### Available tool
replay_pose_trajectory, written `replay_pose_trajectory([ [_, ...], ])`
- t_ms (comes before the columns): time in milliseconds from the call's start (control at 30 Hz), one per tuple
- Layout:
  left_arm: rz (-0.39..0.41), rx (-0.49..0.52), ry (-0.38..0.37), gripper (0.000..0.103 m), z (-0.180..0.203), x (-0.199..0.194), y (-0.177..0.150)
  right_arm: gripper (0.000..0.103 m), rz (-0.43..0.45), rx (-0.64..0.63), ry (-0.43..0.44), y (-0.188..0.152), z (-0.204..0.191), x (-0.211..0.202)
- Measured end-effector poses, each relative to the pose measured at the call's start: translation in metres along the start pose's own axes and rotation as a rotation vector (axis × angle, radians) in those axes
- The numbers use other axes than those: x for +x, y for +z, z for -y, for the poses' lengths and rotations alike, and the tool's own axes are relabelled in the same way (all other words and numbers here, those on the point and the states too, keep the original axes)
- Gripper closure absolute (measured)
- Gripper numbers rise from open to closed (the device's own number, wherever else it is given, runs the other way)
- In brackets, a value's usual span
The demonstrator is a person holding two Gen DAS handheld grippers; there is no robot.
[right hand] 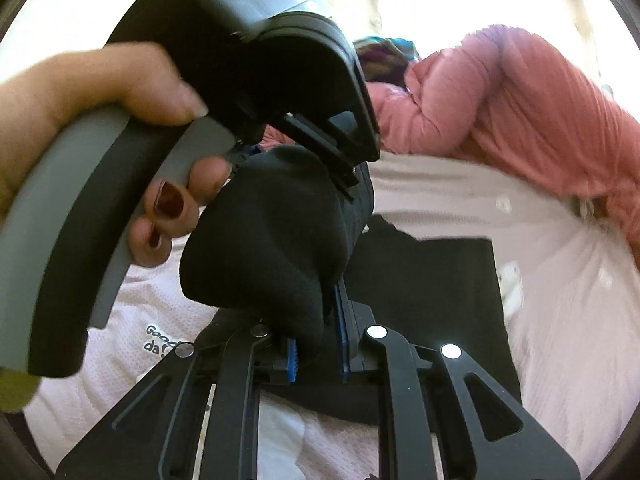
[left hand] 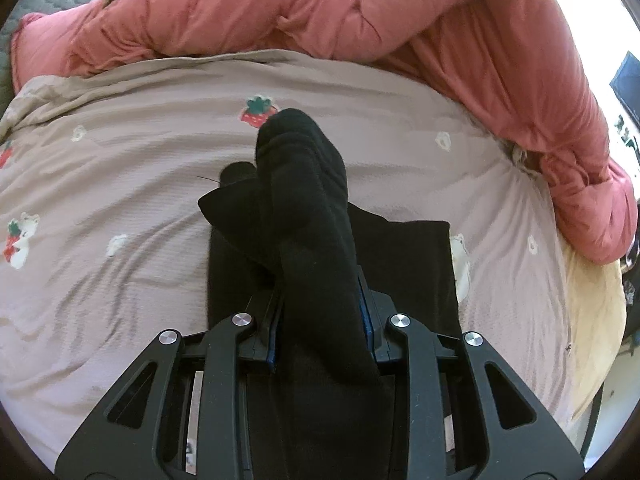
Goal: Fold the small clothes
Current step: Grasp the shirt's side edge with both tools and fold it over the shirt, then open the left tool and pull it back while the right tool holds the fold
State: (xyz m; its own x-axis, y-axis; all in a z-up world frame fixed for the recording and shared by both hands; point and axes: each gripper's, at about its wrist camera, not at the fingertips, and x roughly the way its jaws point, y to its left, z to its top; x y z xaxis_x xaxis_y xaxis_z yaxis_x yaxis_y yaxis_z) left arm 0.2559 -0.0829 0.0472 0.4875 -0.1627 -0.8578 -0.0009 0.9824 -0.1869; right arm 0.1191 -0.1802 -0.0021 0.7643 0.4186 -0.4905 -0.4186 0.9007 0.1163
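Left wrist view: the left gripper (left hand: 320, 312), matte black with blue finger pads (left hand: 366, 312), is closed on a black sock (left hand: 308, 200) of soft, ribbed knit. The sock rises out of the jaws, and its rounded toe end bends forward above the bed. Beneath it lies a flat, rectangular piece of black cloth (left hand: 420, 256), smooth and square-cornered, spread on a pale mauve bedsheet (left hand: 140, 168) of finely ribbed weave printed with strawberries and small white flowers. A puffy, quilted pink duvet (left hand: 440, 32) is heaped along the far and right edges.

Right wrist view: the right gripper (right hand: 320, 344) is likewise clamped on the black sock (right hand: 264, 256), whose fuzzy, bulbous fold swells above the blue pads. Just beyond it the person's hand (right hand: 100, 92), nails varnished dark red, grasps the grey-and-black curved handle of the other tool (right hand: 72, 240). The black cloth (right hand: 440, 276) lies flat beneath, on the bedsheet (right hand: 560, 320)
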Motion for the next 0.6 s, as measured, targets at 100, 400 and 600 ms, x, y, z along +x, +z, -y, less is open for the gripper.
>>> replay_pose_trajectory([
  [100,-0.012,0.025,0.008,0.082,0.013,0.008,-0.002,0.09,-0.015,0.058,0.021,-0.003,0.014,0.0],
  [400,-0.014,0.062,-0.007,0.078,0.037,0.02,-0.011,0.09,-0.062,0.18,0.06,-0.012,0.043,0.004],
  [600,0.004,-0.001,-0.193,0.048,0.029,0.015,-0.015,0.09,-0.098,0.249,0.058,-0.02,0.052,0.0],
])
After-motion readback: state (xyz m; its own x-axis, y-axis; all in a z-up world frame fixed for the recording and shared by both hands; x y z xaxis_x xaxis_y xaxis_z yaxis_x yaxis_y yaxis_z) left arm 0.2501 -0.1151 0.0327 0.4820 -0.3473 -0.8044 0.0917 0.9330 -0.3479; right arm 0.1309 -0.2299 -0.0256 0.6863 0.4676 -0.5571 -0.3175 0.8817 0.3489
